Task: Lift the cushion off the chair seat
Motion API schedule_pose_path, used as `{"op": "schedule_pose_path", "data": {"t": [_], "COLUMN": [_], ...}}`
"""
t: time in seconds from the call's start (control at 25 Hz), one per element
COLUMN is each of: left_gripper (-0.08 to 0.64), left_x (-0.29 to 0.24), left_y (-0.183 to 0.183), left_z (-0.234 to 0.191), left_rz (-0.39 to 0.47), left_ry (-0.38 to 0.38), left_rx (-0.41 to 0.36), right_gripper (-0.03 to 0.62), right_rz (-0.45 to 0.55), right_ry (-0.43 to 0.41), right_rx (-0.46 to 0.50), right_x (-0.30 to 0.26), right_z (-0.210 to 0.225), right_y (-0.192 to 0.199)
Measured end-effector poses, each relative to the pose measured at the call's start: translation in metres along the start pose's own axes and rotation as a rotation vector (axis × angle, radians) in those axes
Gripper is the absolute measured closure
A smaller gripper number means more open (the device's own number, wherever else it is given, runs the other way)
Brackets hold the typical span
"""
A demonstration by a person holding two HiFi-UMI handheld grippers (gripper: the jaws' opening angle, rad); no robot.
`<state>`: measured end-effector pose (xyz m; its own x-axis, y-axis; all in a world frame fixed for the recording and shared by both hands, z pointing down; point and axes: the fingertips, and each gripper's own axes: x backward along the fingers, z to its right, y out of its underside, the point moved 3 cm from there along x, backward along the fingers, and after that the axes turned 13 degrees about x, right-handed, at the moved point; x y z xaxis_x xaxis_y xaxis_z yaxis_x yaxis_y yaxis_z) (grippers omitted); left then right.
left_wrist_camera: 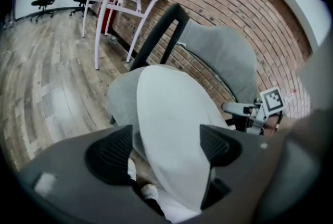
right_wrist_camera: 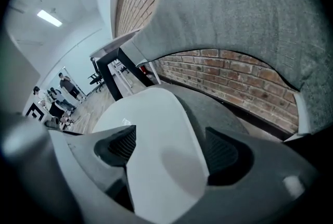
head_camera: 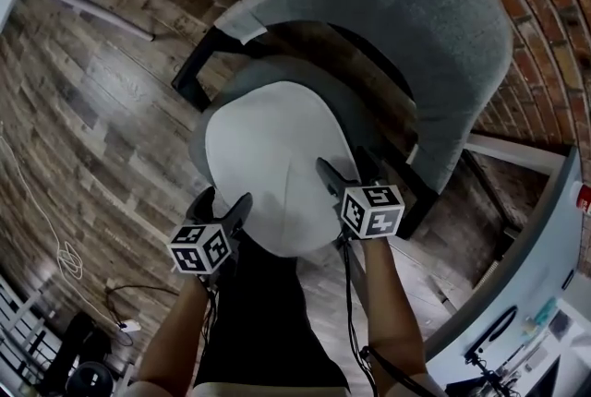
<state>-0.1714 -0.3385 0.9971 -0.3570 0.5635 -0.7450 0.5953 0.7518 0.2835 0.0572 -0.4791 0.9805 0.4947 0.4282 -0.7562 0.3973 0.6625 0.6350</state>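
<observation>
— Head view puts us right over the chair: the pale cushion (head_camera: pixel 272 160) lies flat on the grey chair seat (head_camera: pixel 217 100), with the backrest (head_camera: pixel 416 26) curving round behind it. Nothing is lifted yet.

— And both tools are in at the near edge. The left gripper (head_camera: pixel 228 201) is at the cushion's front-left corner and the right gripper (head_camera: pixel 343 164) at its front-right side.

— What are the jaws doing?

— Left gripper view: spread wide, the cushion's edge running between the two ribbed pads, and neither pad seems to press on it. Right gripper view tells the same story: jaws wide apart, pale cushion filling the gap, no squeeze that I can make out.

— So this is the reach-and-straddle step, I'd say. The grasp is set up but not taken.

— Agreed. The next move calls for both pairs of jaws to close firmly on that edge, deep enough that the soft rim doesn't slide out.

— Then an even rise on both sides, keeping the cushion level and clear of the backrest.
</observation>
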Motion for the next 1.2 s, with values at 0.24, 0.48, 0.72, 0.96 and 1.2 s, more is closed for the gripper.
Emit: {"op": "schedule_pose_path", "data": {"t": [0.24,0.48,0.72,0.96,1.2], "left_gripper": [0.186,0.188,0.282,0.336,0.387], "left_x": [-0.008,-0.013,-0.011,-0.012,-0.012], "left_y": [0.006,0.005,0.006,0.007,0.003], "left_z": [0.007,0.007,0.001,-0.002,0.005], "left_rz": [-0.025,-0.037,-0.05,-0.067,-0.035], "left_ry": [0.012,0.036,0.026,-0.007,-0.025], "left_rx": [-0.012,0.038,0.045,0.04,0.024], "right_gripper": [0.181,0.181,0.183,0.341,0.382], "right_rz": [-0.028,-0.034,-0.047,-0.07,-0.07], "right_ry": [-0.064,-0.126,-0.229,-0.231,-0.214], "right_rx": [-0.001,-0.009,-0.031,-0.062,-0.052], "right_x": [-0.015,-0.019,-0.017,-0.014,-0.009], "right_z": [-0.002,-0.009,-0.021,-0.016,-0.017], "right_y": [0.013,0.018,0.021,0.026,0.026]}}
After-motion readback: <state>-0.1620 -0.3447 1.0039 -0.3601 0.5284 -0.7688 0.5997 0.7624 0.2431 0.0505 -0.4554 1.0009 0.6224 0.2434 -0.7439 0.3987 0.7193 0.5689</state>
